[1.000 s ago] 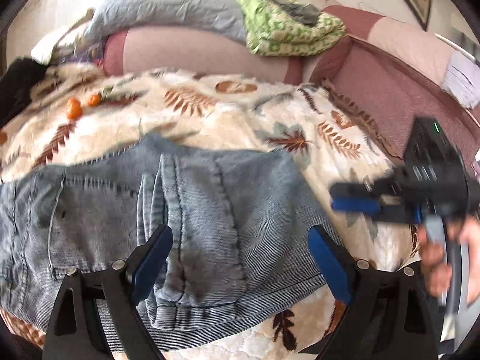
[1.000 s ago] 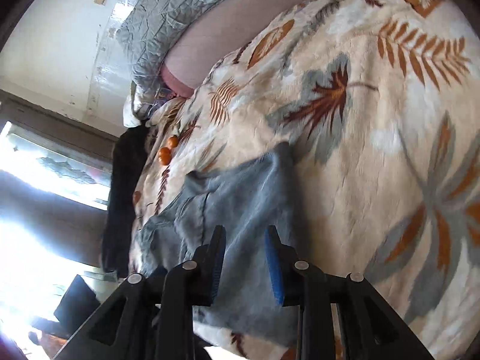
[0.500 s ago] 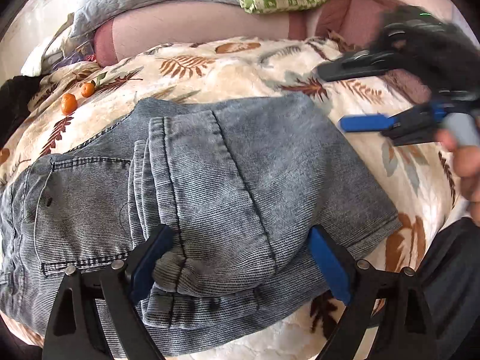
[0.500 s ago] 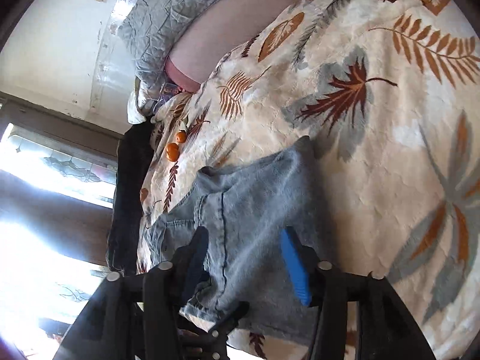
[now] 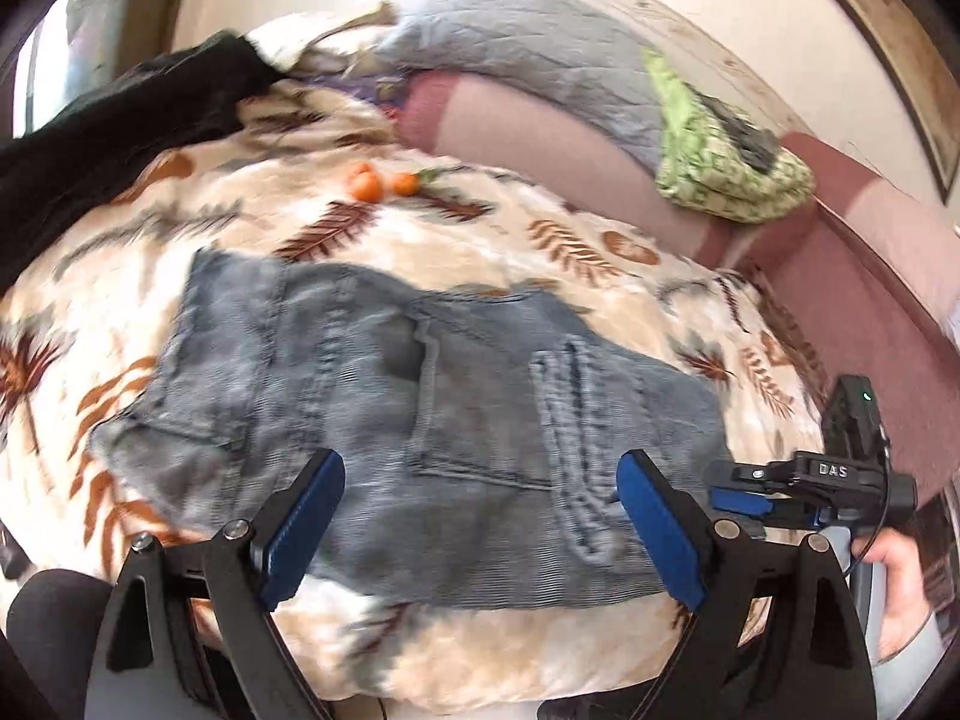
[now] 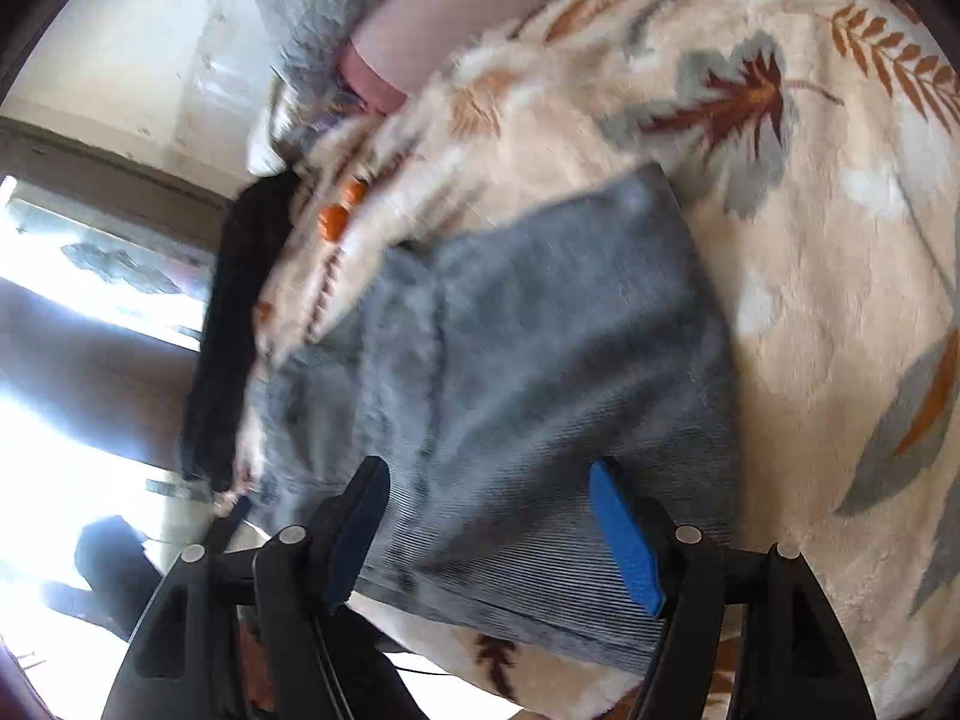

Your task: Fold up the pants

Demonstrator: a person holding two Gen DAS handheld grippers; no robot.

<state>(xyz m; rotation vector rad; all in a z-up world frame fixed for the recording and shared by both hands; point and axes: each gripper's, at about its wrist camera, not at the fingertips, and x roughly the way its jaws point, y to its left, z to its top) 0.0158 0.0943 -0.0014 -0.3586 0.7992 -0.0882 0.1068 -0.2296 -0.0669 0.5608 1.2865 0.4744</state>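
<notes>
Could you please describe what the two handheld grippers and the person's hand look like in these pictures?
Both the left gripper and the right gripper have black angular finger arms with silver pivot bolts and blue pads. In the left view, the right gripper's black body shows white "DAS" lettering, a green light and a thin black cable; the bare right hand grips its handle.

Left wrist view: looks down and forward over the near edge of the leaf-print blanket (image 5: 492, 222), folded grey pants (image 5: 420, 420) mid-frame, sofa back across the top; right gripper (image 5: 735, 501) at lower right. Right wrist view: rolled sideways, closer in, pants (image 6: 540, 372) filling centre, window at left edge. Both share pants, blanket, orange fruits (image 5: 375, 183) (image 6: 336, 213).
</notes>
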